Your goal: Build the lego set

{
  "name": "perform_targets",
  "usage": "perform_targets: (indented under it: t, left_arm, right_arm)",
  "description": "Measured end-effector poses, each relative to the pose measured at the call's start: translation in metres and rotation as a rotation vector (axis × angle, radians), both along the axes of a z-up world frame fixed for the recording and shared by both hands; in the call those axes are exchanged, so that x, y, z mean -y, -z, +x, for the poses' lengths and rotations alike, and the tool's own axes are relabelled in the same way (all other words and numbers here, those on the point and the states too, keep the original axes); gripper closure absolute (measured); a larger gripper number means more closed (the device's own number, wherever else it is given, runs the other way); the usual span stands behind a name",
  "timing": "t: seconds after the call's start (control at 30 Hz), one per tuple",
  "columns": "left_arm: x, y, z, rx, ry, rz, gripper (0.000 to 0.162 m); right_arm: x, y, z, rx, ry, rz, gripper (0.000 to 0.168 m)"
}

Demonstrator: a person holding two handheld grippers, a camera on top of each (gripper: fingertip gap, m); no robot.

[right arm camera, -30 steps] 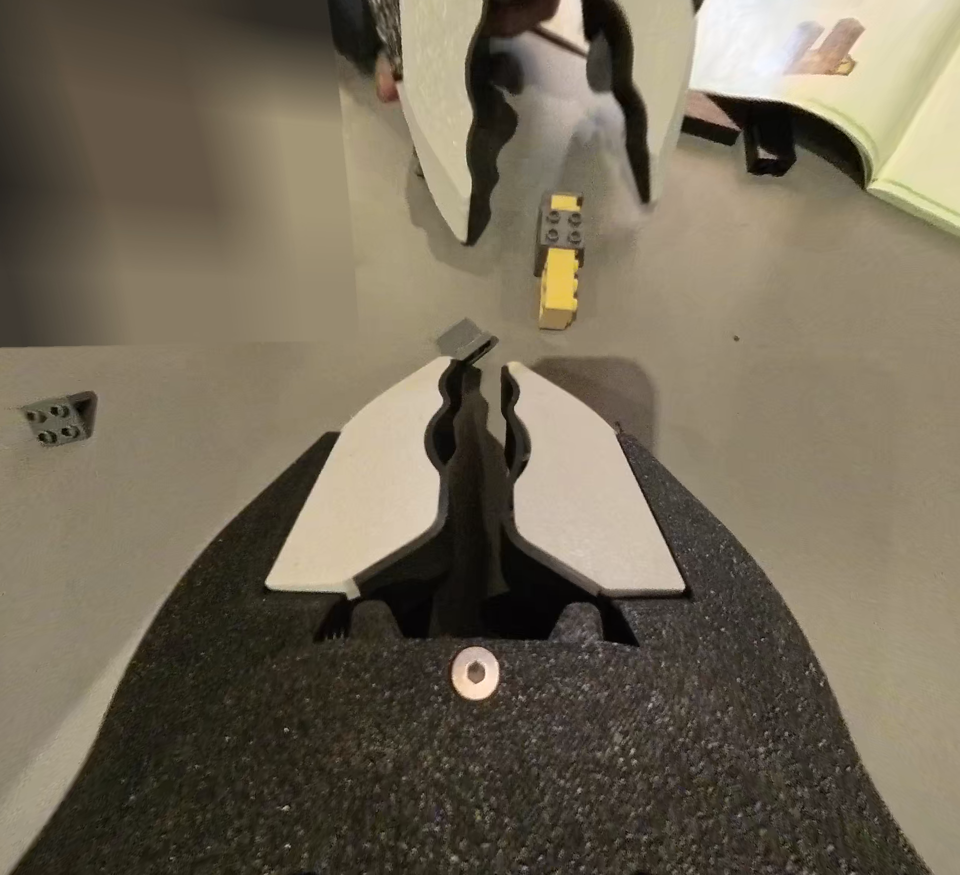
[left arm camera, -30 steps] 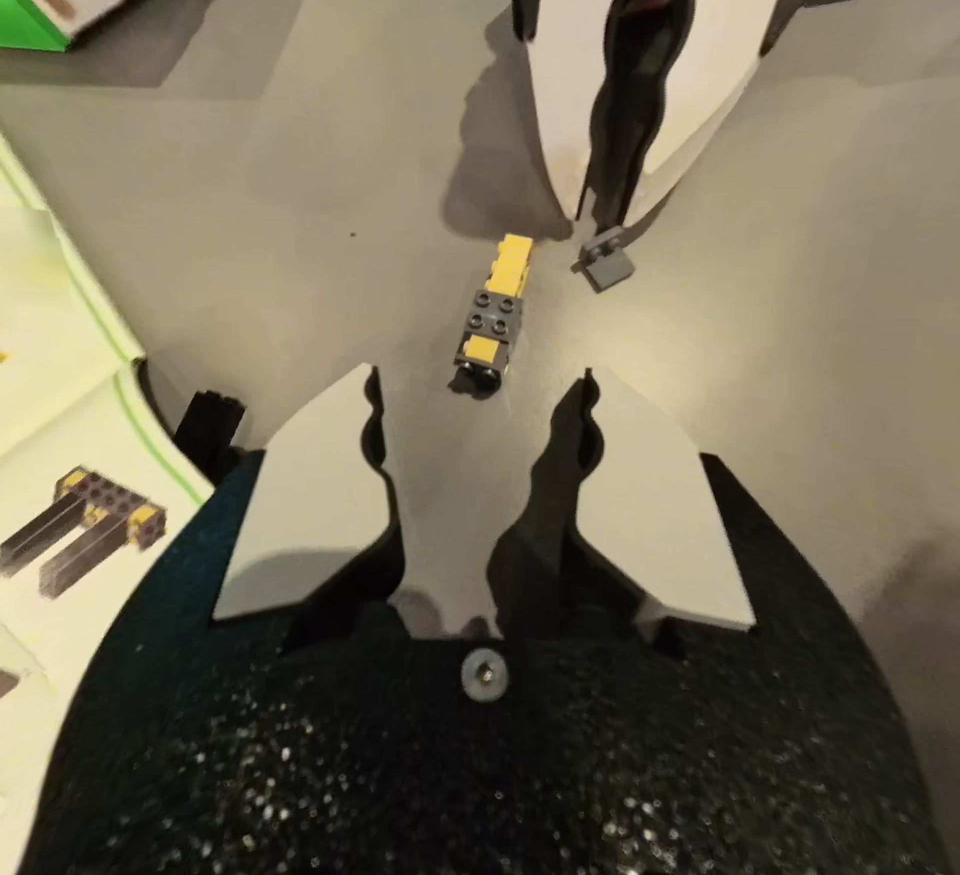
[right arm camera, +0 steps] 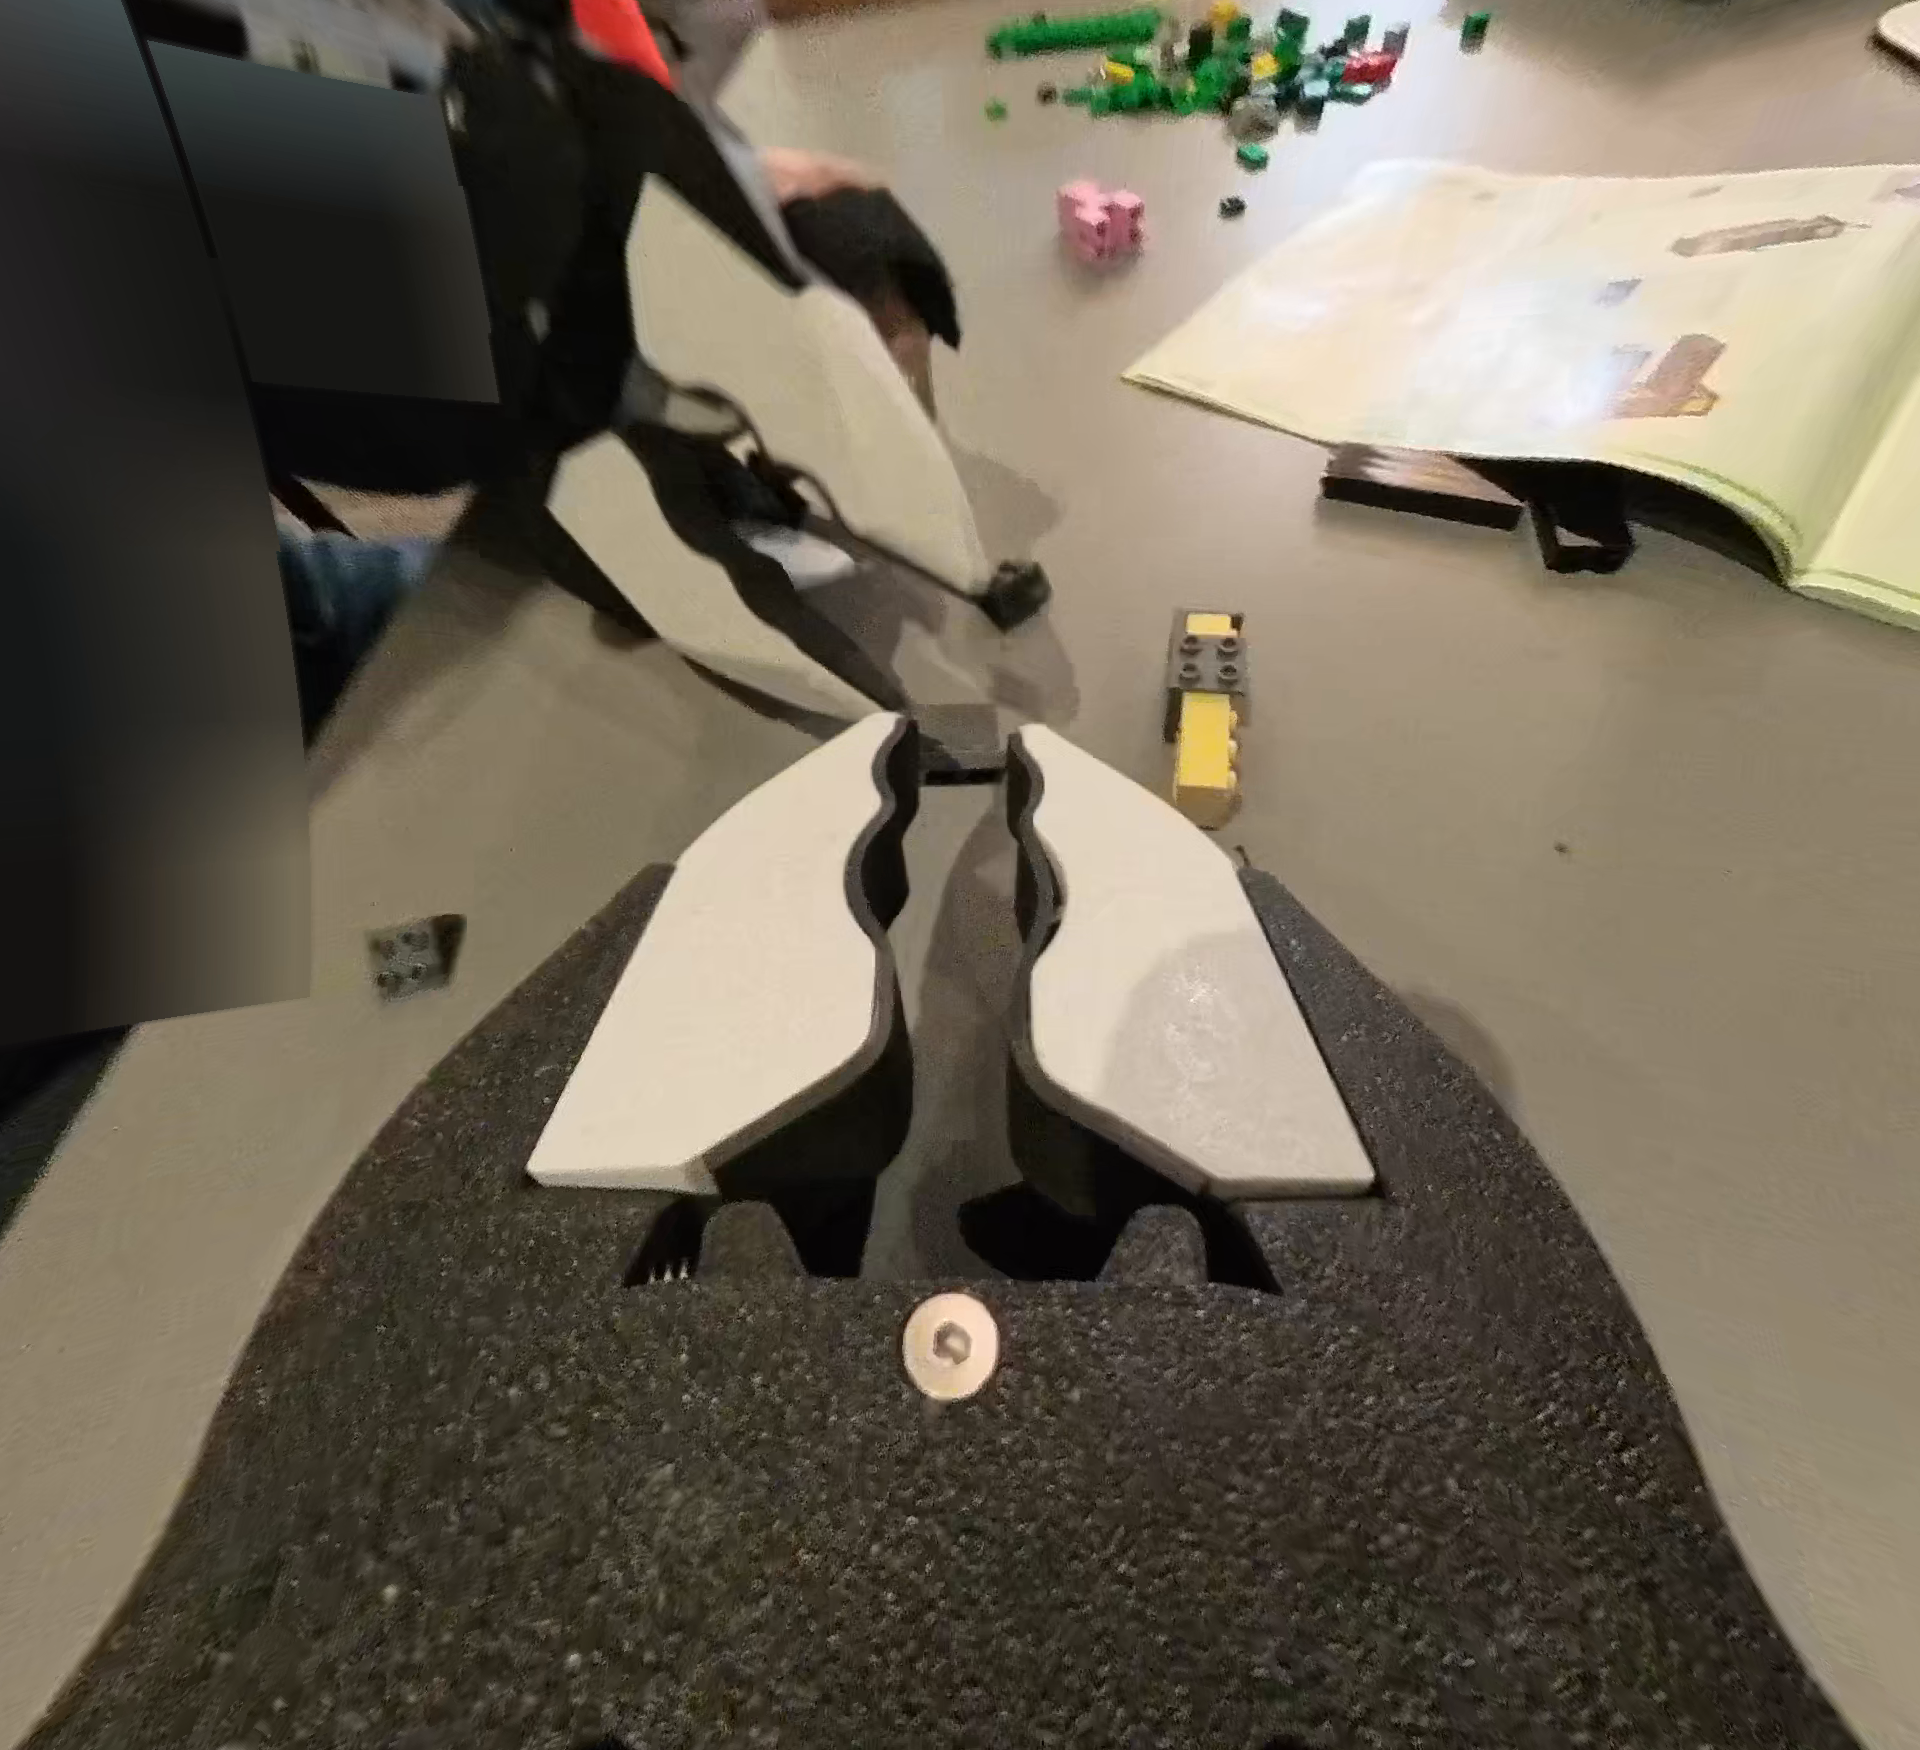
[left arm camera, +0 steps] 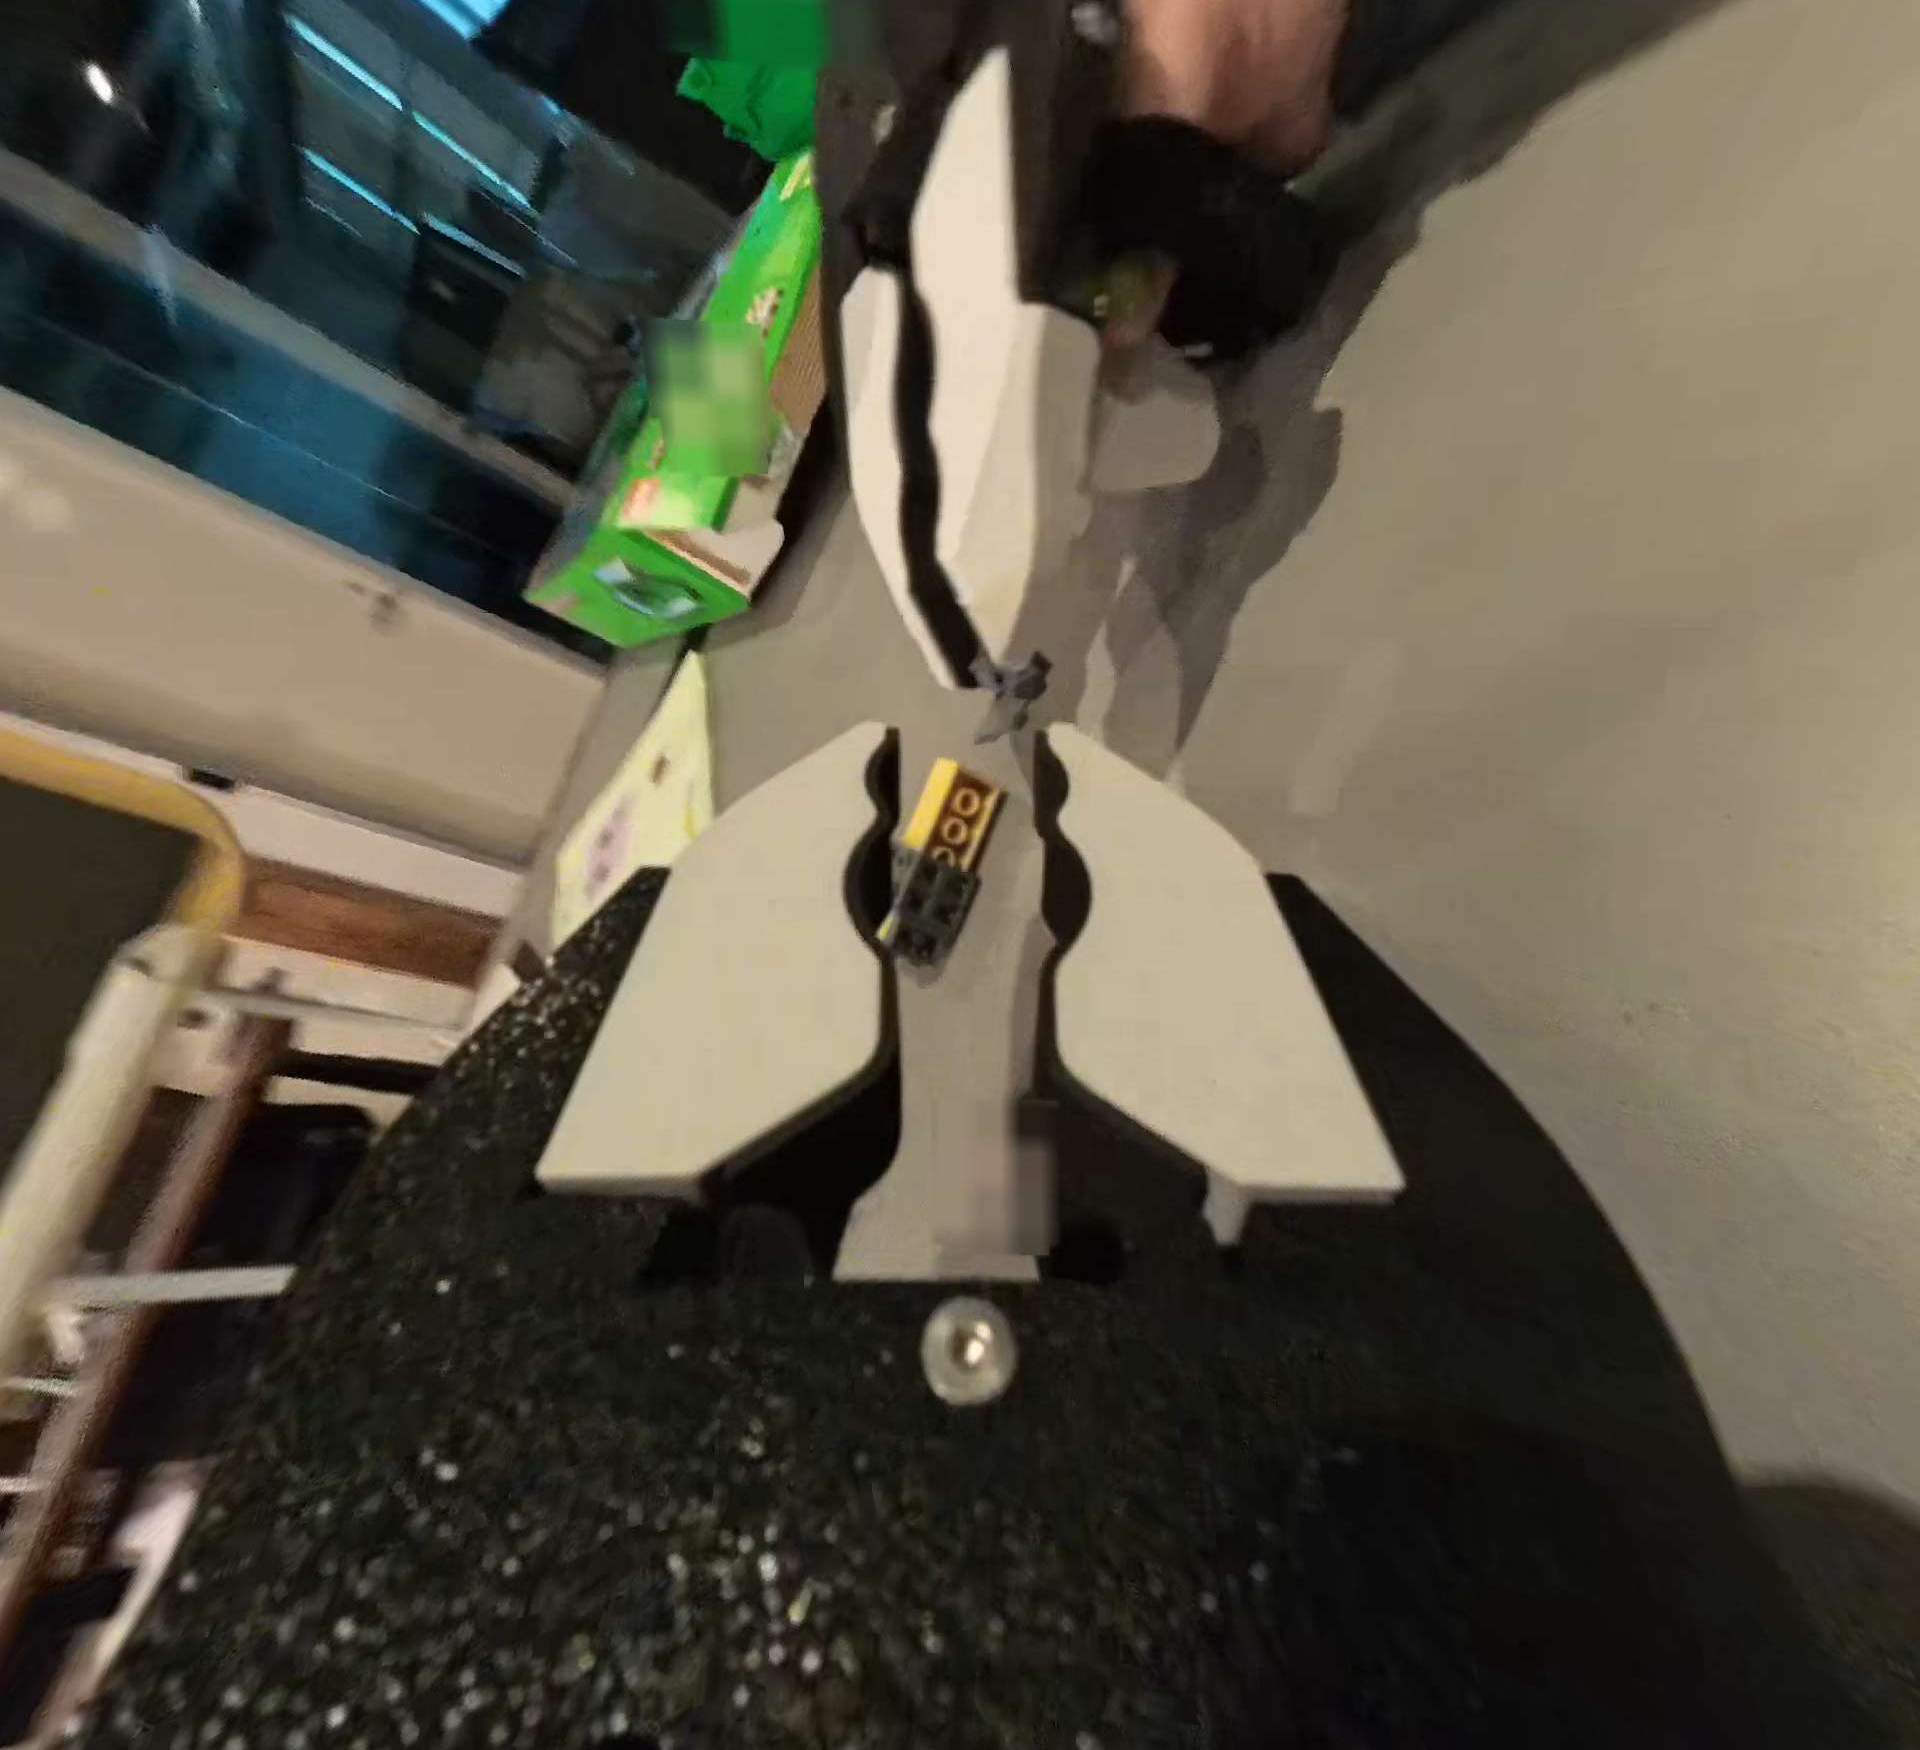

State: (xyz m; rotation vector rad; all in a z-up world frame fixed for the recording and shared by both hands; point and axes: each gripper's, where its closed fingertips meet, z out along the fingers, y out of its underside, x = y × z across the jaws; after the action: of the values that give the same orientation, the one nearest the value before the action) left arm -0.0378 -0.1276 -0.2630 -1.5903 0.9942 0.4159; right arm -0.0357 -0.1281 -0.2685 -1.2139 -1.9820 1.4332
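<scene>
One yellow-and-grey lego assembly point(right arm camera: 1205, 713) (on table), two tools, one small grey piece point(right arm camera: 956, 736).

Dim indoor light, motion blur, fisheye-warped edges, soft shadows

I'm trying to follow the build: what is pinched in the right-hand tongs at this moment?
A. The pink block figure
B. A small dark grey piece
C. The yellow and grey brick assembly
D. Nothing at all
B: the right tongs are closed on a small dark grey piece at their tips, while the yellow and grey brick assembly lies on the table beside them.
</scene>
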Motion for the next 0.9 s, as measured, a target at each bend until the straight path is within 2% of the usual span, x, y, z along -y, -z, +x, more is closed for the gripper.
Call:
perform_targets:
  t: [0.17, 0.27, 0.33, 0.37, 0.43, 0.5, 0.63, 0.7, 0.8, 0.9]
  left_arm:
    - [-0.003, 0.001, 0.015, -0.131, 0.034, 0.056, 0.157]
    - [-0.005, 0.002, 0.017, -0.121, 0.034, 0.031, 0.158]
    - [-0.008, 0.000, 0.013, -0.094, -0.014, 0.016, 0.159]
    - [-0.010, -0.002, 0.009, -0.056, -0.047, 0.006, 0.159]
    - [-0.012, -0.013, 0.004, 0.111, -0.077, -0.008, 0.159]
    - [-0.013, -0.028, 0.001, 0.361, -0.081, -0.034, 0.159]
    - [-0.013, -0.051, -0.004, 0.859, 0.008, -0.118, 0.159]
    - [-0.012, -0.055, -0.007, 0.979, 0.053, -0.148, 0.159]
    - [-0.008, -0.061, -0.005, 1.130, 0.145, -0.192, 0.159]
    - [-0.006, -0.063, -0.006, 1.239, 0.201, -0.234, 0.159]
  right_arm:
    - [0.004, -0.011, 0.005, -0.001, -0.053, -0.165, 0.153]
    - [0.003, -0.012, 0.005, 0.000, -0.047, -0.184, 0.153]
    - [0.000, -0.015, 0.003, -0.024, -0.027, -0.190, 0.159]
    - [-0.002, -0.020, 0.001, -0.066, -0.012, -0.191, 0.156]
    - [-0.009, -0.027, -0.003, -0.156, 0.042, -0.134, 0.144]
    - [-0.016, -0.027, -0.008, -0.206, 0.109, -0.020, 0.132]
    - [-0.015, -0.043, -0.015, -0.372, 0.193, 0.097, 0.138]
    - [-0.008, -0.049, -0.016, -0.406, 0.188, 0.105, 0.150]
    - [-0.004, -0.056, -0.017, -0.435, 0.193, 0.061, 0.150]
    - [-0.006, -0.060, -0.018, -0.492, 0.228, 0.135, 0.151]
